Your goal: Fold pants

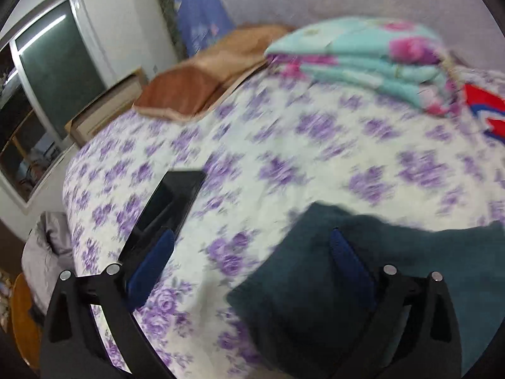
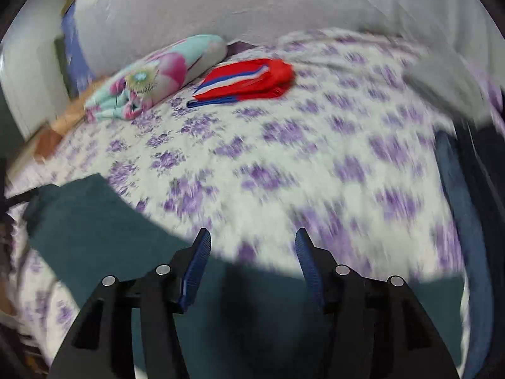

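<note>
Midway across a bed, two hand-held grippers hang above a bedspread point(image 1: 284, 145) printed with purple flowers. Seen from the left wrist, the left gripper point(image 1: 252, 246) has its blue-padded jaws spread wide with nothing between them; its right pad sits over the dark teal pants point(image 1: 394, 252), which fill the lower right of the frame, while its left pad is over bare bedspread beside a black rectangular object point(image 1: 176, 199) that cannot be identified. Seen from the right wrist, the right gripper point(image 2: 252, 246) is partly open and grips nothing; the pants point(image 2: 94, 221) lie flat from the left edge down under the fingers at the bottom of the frame. Farther back, in the upper left of that view, a rolled floral quilt point(image 2: 157, 75) rests beside a folded red garment point(image 2: 252, 79) with blue and white stripes. Both pictures are blurred. A brown pillow point(image 1: 189, 91) lies at the upper left of the left-wrist view.
</note>
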{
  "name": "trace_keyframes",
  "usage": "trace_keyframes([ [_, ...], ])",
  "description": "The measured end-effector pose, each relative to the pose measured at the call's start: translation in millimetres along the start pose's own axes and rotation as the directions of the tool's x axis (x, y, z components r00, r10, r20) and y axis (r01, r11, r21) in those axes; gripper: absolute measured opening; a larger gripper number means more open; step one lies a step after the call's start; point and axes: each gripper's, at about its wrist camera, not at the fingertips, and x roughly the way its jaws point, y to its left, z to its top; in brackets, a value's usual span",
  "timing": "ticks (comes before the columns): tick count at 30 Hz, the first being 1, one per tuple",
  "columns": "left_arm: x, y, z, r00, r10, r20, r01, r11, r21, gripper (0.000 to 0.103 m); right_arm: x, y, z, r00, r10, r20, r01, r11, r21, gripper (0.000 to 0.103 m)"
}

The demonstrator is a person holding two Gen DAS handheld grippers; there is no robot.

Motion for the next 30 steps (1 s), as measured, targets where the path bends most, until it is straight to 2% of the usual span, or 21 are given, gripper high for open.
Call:
trace_keyframes([
  [1, -1.8, -6.4, 1.7, 1.000, -0.023, 0.007, 0.022, 1.000, 0.019, 0.097, 1.3, -8.1, -12.3, 1.000, 0.006, -0.029, -0.005, 1.000, 0.015, 0.056],
  [2, 2.7, -16.3, 1.6, 0.999, -0.040, -0.008, 0.041, 0.998, 0.053, 0.097, 2.2, -16.0, -20.7, 0.998, -0.025, -0.051, 0.027, 0.999, 0.025, 0.056],
  [3, 14.4, -24.2, 2.4, 0.998, -0.032, -0.045, 0.036, 0.996, 0.081, 0.097, 1.2, -31.0, -30.8, 0.993, -0.100, -0.069, 0.103, 0.994, 0.043, 0.056],
  [4, 34.2, -30.3, 1.7, 0.995, 0.010, -0.101, 0.000, 0.996, 0.094, 0.097, -2.9, -48.4, -38.5, 0.985, -0.162, -0.067, 0.166, 0.984, 0.070, 0.056],
  [5, 48.3, -28.9, 2.0, 0.990, 0.041, -0.136, -0.030, 0.996, 0.083, 0.098, -13.2, -70.3, -44.6, 0.977, -0.205, -0.051, 0.210, 0.970, 0.125, 0.055],
  [6, 55.8, -25.6, 1.7, 0.986, 0.041, -0.161, -0.033, 0.998, 0.054, 0.098, -24.3, -85.0, -48.6, 0.971, -0.234, -0.043, 0.238, 0.955, 0.177, 0.053],
  [8, 53.5, -12.9, 2.9, 0.983, -0.015, -0.182, 0.007, 0.999, -0.047, 0.098, -56.8, -108.0, -57.7, 0.949, -0.316, -0.003, 0.304, 0.909, 0.284, 0.055],
  [10, 40.0, -11.5, 4.0, 0.985, -0.016, -0.169, 0.004, 0.997, -0.071, 0.098, -83.6, -119.5, -68.3, 0.956, -0.290, 0.047, 0.256, 0.901, 0.350, 0.056],
  [13, 7.6, -27.4, 3.9, 0.996, -0.029, -0.088, 0.028, 0.999, -0.016, 0.098, -110.1, -128.7, -85.7, 0.977, -0.207, 0.053, 0.163, 0.880, 0.447, 0.061],
  [15, -15.0, -41.8, 0.0, 0.996, -0.085, -0.040, 0.087, 0.996, 0.037, 0.098, -114.4, -131.0, -98.0, 0.991, -0.127, 0.040, 0.091, 0.864, 0.494, 0.061],
  [17, -35.2, -59.9, -8.0, 0.986, -0.165, -0.026, 0.167, 0.982, 0.090, 0.098, -112.2, -127.5, -107.6, 0.998, -0.058, 0.025, 0.036, 0.850, 0.526, 0.061],
  [19, -51.5, -80.1, -18.8, 0.970, -0.241, -0.033, 0.244, 0.959, 0.148, 0.098, -101.8, -125.8, -112.3, 1.000, -0.020, 0.002, 0.016, 0.845, 0.534, 0.061],
  [21, -66.2, -104.0, -33.6, 0.940, -0.335, -0.070, 0.342, 0.913, 0.220, 0.098, -91.8, -128.0, -116.2, 1.000, -0.017, -0.016, 0.023, 0.834, 0.551, 0.061],
  [22, -71.8, -117.7, -43.2, 0.909, -0.399, -0.120, 0.417, 0.873, 0.253, 0.098, -85.3, -130.4, -115.5, 1.000, -0.020, -0.009, 0.022, 0.826, 0.564, 0.061],
  [24, -75.0, -137.7, -59.0, 0.864, -0.466, -0.190, 0.503, 0.812, 0.296, 0.098, -76.5, -131.7, -108.6, 0.999, -0.041, 0.019, 0.023, 0.824, 0.566, 0.062],
  [25, -74.6, -151.3, -68.2, 0.860, -0.464, -0.213, 0.511, 0.791, 0.336, 0.098, -72.5, -133.7, -104.0, 0.998, -0.053, 0.028, 0.027, 0.820, 0.572, 0.062],
  [26, -71.4, -159.5, -75.2, 0.878, -0.426, -0.218, 0.478, 0.801, 0.359, 0.098, -66.0, -135.2, -98.0, 0.997, -0.066, 0.041, 0.031, 0.818, 0.574, 0.060],
  [27, -67.3, -165.8, -81.2, 0.895, -0.387, -0.219, 0.444, 0.814, 0.375, 0.098, -60.6, -138.1, -94.4, 0.996, -0.086, 0.039, 0.047, 0.813, 0.580, 0.047],
  [28, -63.1, -170.0, -84.9, 0.902, -0.371, -0.220, 0.430, 0.819, 0.381, 0.099, -55.7, -140.1, -91.7, 0.994, -0.109, 0.025, 0.074, 0.806, 0.587, 0.035],
  [29, -62.3, -171.7, -88.6, 0.907, -0.368, -0.204, 0.420, 0.822, 0.384, 0.099, -51.0, -140.9, -88.6, 0.994, -0.106, 0.017, 0.075, 0.805, 0.589, 0.010],
  [30, -63.6, -171.9, -89.5, 0.910, -0.369, -0.190, 0.415, 0.823, 0.388, 0.099, -49.4, -140.7, -87.2, 0.996, -0.091, 0.020, 0.062, 0.805, 0.590, 0.004],
])
